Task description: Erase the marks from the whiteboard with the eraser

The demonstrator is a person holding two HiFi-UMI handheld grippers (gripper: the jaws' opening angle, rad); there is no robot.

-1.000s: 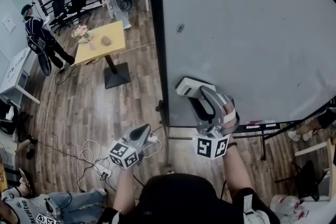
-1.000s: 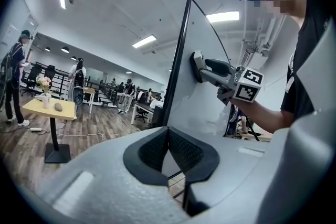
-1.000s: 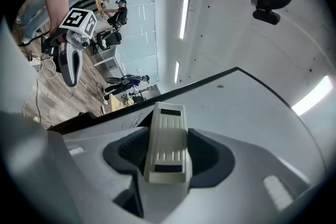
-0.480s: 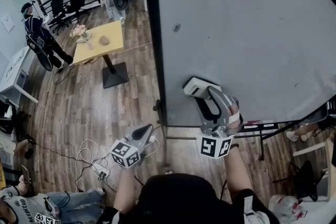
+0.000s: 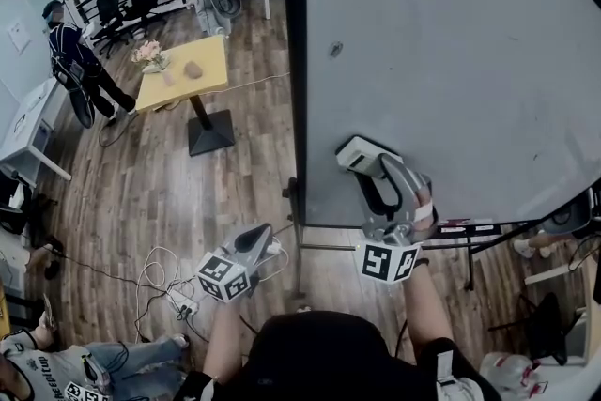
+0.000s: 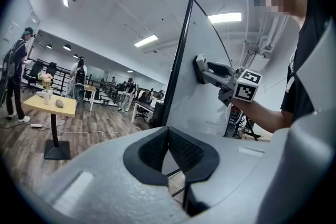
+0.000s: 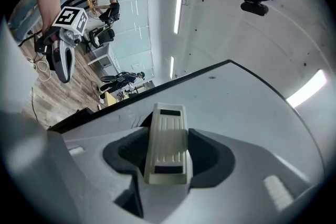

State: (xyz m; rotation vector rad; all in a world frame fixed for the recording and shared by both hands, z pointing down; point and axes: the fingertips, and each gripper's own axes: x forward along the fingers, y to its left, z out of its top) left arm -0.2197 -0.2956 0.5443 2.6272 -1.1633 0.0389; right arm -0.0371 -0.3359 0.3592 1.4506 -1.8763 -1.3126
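Since a second ago the right claw [image 5: 371, 162] has slid its eraser a little farther from the dark left edge of the large grey-white upright whiteboard [image 5: 451, 61]. The left claw [image 5: 255, 244] hangs in much the same low spot.

That right claw [image 7: 167, 150] is pinched on a cream ribbed plastic block eraser [image 7: 167, 144], its black pads clamping the two long sides. The eraser [image 5: 362, 155] is pressed flat against the lower left part of the whiteboard [image 7: 236, 97], near the bottom rail. From the left gripper view the eraser [image 6: 200, 68] meets the board face [image 6: 191, 92], with the right claw's marker cube behind it.

A small dark dot [image 5: 335, 50] sits on the board well above the eraser. The same dot [image 7: 212, 78] shows in the right gripper view.

The left claw [image 6: 168, 136] has its pad tips pressed together with nothing between them. It is held low, beside the board's left edge and apart from it.

A wood plank floor [image 5: 141, 183] lies below. On it stands a yellow square bench [image 5: 202, 75] on a black pedestal, carrying a small pot of flowers [image 5: 147, 56]. White cables and a power strip [image 5: 174, 296] lie on the floor near the left claw. Black office chairs [image 5: 127, 0] line the far railing.
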